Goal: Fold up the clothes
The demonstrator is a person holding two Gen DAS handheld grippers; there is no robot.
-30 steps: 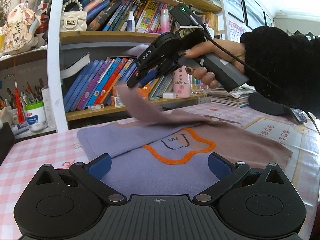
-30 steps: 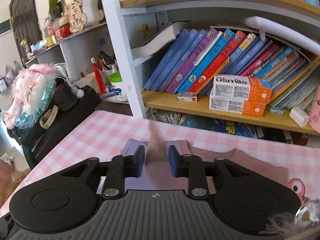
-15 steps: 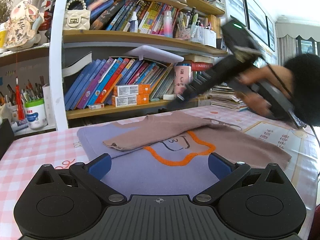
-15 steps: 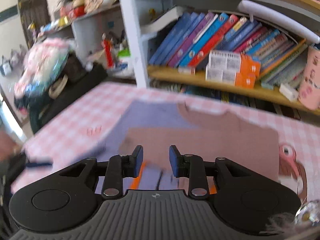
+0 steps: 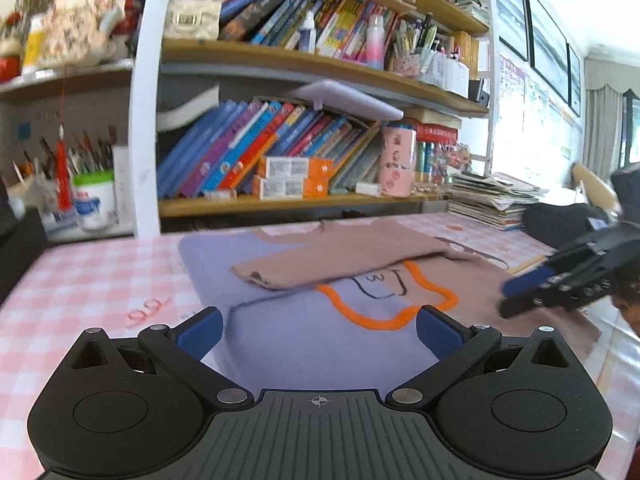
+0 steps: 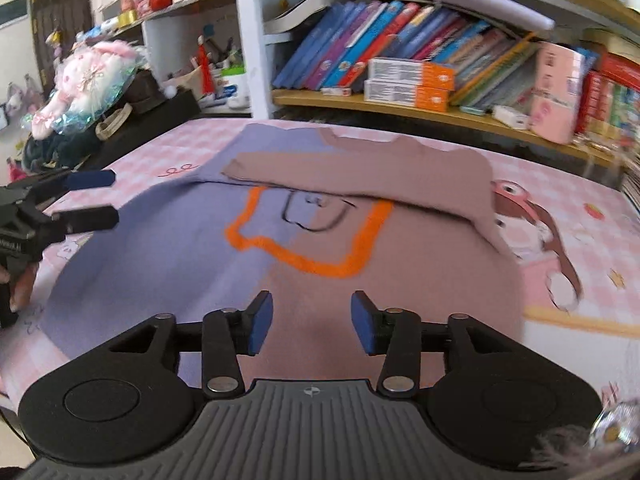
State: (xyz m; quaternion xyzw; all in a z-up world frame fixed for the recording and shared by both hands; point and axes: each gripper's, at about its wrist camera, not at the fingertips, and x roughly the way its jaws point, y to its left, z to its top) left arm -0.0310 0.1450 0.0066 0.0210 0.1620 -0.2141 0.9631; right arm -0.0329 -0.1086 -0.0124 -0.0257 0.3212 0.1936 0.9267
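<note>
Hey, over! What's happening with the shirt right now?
Left gripper open, right gripper open, both empty. Shirt flat on table, brown sleeve folded across. Nothing in the way.

The folded brown sleeve [image 6: 360, 178] covers the upper part of the sweater [image 6: 168, 256] — its near hem hides behind the right gripper [image 6: 312, 322]. The left gripper [image 6: 90, 196] is cut off by the frame's edge, and the shelf clutter [image 5: 72, 36] is blurred — unreadable.

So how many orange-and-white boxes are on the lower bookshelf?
2: stacked together in front of the leaning books, upper box resting on lower box. Others may be hidden behind.
</note>
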